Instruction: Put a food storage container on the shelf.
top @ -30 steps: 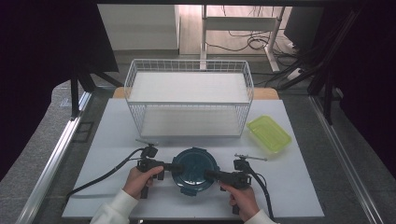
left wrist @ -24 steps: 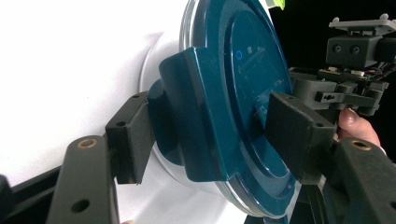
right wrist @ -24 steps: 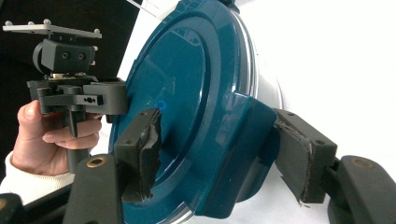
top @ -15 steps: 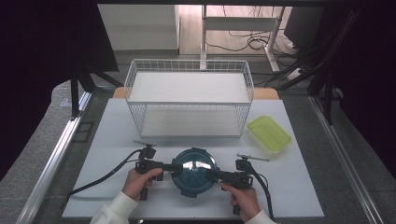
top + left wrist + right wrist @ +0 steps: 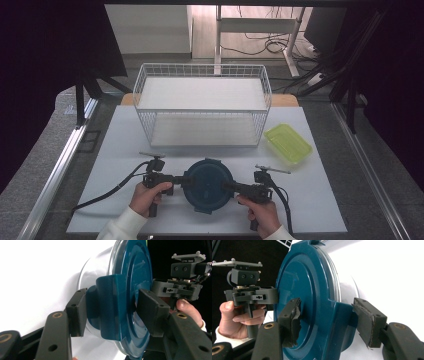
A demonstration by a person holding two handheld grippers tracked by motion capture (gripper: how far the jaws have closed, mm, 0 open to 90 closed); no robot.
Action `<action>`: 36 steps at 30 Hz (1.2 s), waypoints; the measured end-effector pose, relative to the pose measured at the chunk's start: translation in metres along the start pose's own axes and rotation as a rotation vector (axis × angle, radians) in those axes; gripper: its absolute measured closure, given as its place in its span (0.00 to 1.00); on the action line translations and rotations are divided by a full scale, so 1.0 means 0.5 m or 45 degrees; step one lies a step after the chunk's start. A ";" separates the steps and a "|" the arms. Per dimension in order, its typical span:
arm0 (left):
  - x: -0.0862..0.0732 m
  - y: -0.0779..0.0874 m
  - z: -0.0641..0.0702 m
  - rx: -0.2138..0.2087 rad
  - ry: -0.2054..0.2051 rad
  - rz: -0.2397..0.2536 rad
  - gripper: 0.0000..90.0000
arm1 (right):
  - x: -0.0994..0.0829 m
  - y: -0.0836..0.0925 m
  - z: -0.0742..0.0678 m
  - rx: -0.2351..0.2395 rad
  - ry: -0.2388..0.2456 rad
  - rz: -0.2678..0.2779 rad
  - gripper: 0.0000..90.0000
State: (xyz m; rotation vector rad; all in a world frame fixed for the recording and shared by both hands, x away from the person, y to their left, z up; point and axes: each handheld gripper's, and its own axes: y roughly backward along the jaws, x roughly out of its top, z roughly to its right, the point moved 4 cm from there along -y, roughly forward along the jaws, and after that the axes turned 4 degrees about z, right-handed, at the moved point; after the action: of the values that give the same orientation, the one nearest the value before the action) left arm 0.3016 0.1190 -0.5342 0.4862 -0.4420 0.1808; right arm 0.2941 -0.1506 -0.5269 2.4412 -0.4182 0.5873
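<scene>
A round clear container with a dark teal lid (image 5: 207, 182) lies on the white table near the front edge. My left gripper (image 5: 182, 179) comes in from its left and my right gripper (image 5: 227, 187) from its right. In the left gripper view, my left gripper (image 5: 112, 307) has one pad on the lid's side latch (image 5: 100, 302) and the other against the lid's top. In the right gripper view, my right gripper (image 5: 329, 317) holds the opposite latch (image 5: 342, 322) the same way. Both pairs of jaws have just been closing with a latch between them.
A white wire basket (image 5: 202, 67) stands behind the container at the middle of the table. A yellow-green shallow tray (image 5: 287, 143) lies to the right of it. A metal rail (image 5: 60, 170) runs along the table's left side. Cables trail from both grippers.
</scene>
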 end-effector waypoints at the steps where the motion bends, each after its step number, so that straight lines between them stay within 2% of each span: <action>1: 0.000 0.000 0.001 -0.001 0.002 0.001 0.50 | 0.001 0.001 0.000 -0.002 -0.004 0.003 0.46; 12: 0.000 0.000 0.007 -0.016 -0.004 0.014 0.52 | 0.009 0.008 0.001 0.001 0.004 0.031 0.46; 23: 0.007 0.003 0.008 -0.016 0.001 0.036 0.52 | 0.019 0.005 -0.001 0.012 0.025 0.026 0.46; 27: 0.013 0.005 0.010 -0.028 0.005 0.043 0.53 | 0.027 0.006 -0.004 0.013 0.041 0.025 0.46; 31: 0.024 0.010 0.013 -0.045 0.012 0.076 0.54 | 0.036 0.008 -0.007 0.026 0.042 0.026 0.46; 36: 0.031 0.016 0.013 -0.035 0.005 0.086 0.54 | 0.048 0.002 -0.010 0.035 0.047 0.020 0.46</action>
State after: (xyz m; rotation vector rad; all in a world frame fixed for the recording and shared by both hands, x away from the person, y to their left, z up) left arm 0.3110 0.1239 -0.5189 0.4438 -0.4568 0.2403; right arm 0.3126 -0.1521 -0.5110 2.4513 -0.4171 0.6481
